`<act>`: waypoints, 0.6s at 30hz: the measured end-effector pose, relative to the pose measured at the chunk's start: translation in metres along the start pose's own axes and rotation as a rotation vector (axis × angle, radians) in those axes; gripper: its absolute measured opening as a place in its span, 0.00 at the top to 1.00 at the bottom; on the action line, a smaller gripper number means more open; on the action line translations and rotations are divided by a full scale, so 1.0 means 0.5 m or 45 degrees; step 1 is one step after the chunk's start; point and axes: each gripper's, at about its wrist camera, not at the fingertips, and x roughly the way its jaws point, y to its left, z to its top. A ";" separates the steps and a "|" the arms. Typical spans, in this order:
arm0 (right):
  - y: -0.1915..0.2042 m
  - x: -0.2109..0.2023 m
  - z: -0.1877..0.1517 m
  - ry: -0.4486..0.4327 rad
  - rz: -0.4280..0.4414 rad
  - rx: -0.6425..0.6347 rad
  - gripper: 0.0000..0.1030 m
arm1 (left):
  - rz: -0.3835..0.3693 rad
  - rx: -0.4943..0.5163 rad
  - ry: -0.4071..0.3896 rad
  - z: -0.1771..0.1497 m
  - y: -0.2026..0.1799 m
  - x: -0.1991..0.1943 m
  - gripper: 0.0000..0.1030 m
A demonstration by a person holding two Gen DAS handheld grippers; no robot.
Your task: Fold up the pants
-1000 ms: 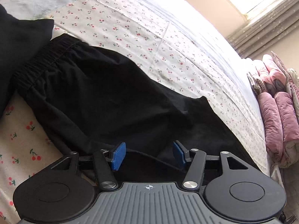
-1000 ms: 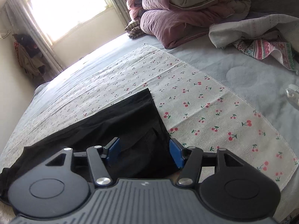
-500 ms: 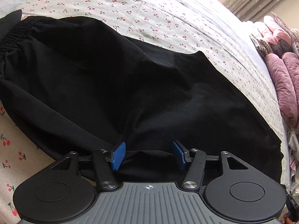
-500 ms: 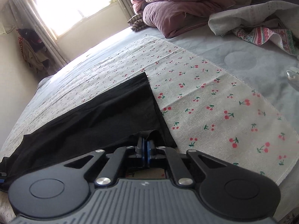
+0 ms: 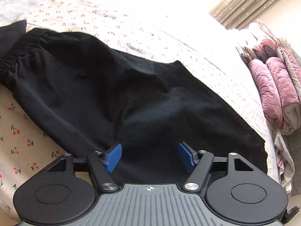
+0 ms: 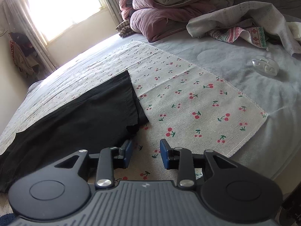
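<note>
Black pants (image 5: 116, 98) lie flat on a cherry-print cloth (image 5: 20, 139) spread over the bed, their elastic waistband (image 5: 17, 47) at the far left. My left gripper (image 5: 149, 157) hovers over the near edge of the pants; its jaws are opening, with black fabric below them but no pad pressing on it. In the right wrist view the leg hems (image 6: 131, 103) end on the cherry cloth (image 6: 188, 103). My right gripper (image 6: 145, 155) sits just off the hem corner, jaws opening, with only the cloth between its blue pads.
Folded pink and grey quilts (image 6: 169, 5) are piled at the head of the bed, with a crumpled grey and patterned cloth (image 6: 254, 26) beside them. A small clear plastic object (image 6: 265, 66) lies on the grey sheet. A bright window (image 6: 62, 9) is beyond.
The right gripper shut on the hem corner, then let it go and drew back with its jaws parting. The left gripper's jaws widened and it pulled back, so the waistband shows again.
</note>
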 end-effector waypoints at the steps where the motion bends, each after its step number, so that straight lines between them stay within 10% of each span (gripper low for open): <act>1: 0.001 0.003 0.002 0.002 0.007 0.013 0.73 | -0.001 0.002 -0.010 0.011 -0.007 0.005 0.29; 18: 0.061 0.089 0.047 0.100 -0.026 -0.086 0.72 | 0.195 0.325 -0.003 0.192 -0.216 0.262 0.23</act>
